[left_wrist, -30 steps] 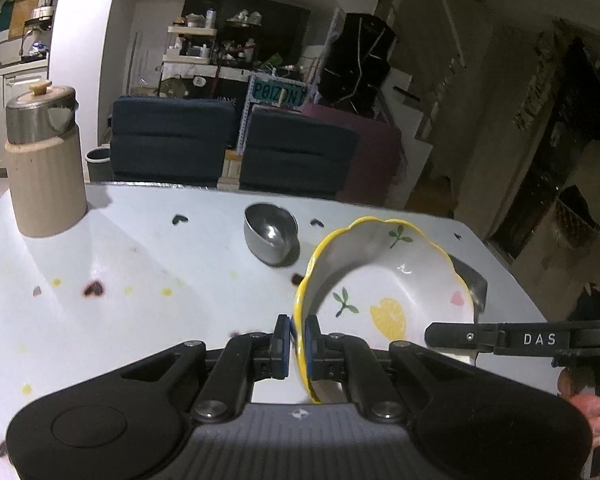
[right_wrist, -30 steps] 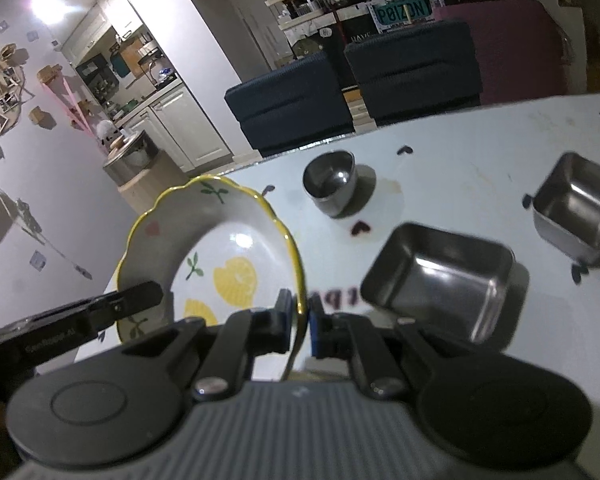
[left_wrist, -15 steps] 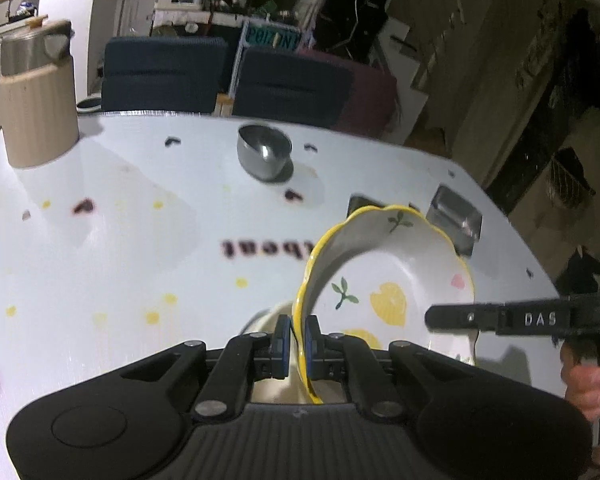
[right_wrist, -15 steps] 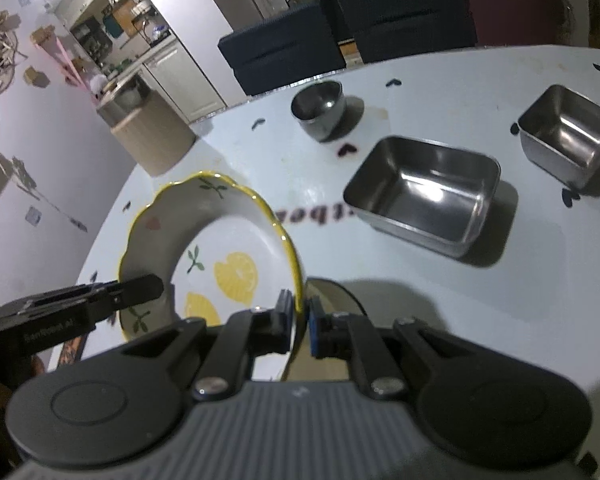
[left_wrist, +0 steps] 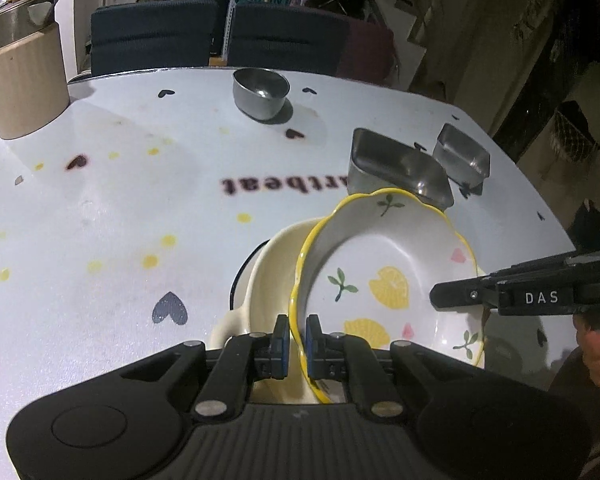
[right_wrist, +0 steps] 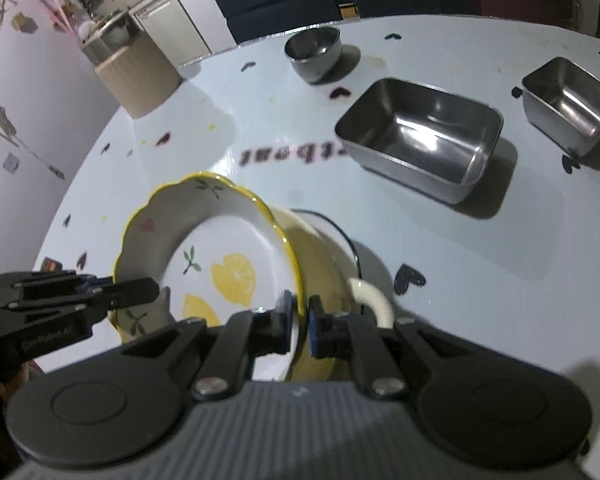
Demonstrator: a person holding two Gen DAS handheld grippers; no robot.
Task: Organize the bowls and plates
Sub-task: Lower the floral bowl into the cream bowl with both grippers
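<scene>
Presently my left gripper [left_wrist: 293, 346] and right gripper [right_wrist: 299, 322] each pinch the lemon plate's [left_wrist: 384, 276] rim, jaws clamped, above the cream dish [left_wrist: 274, 264] at lower centre.

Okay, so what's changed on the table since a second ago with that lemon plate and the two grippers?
Both grippers have carried the lemon-print plate down, so it now hangs just above a cream dish that showed in neither view a second ago. The left gripper and right gripper stay shut on opposite rims. The round steel bowl, both steel trays and the canister have not moved.
</scene>
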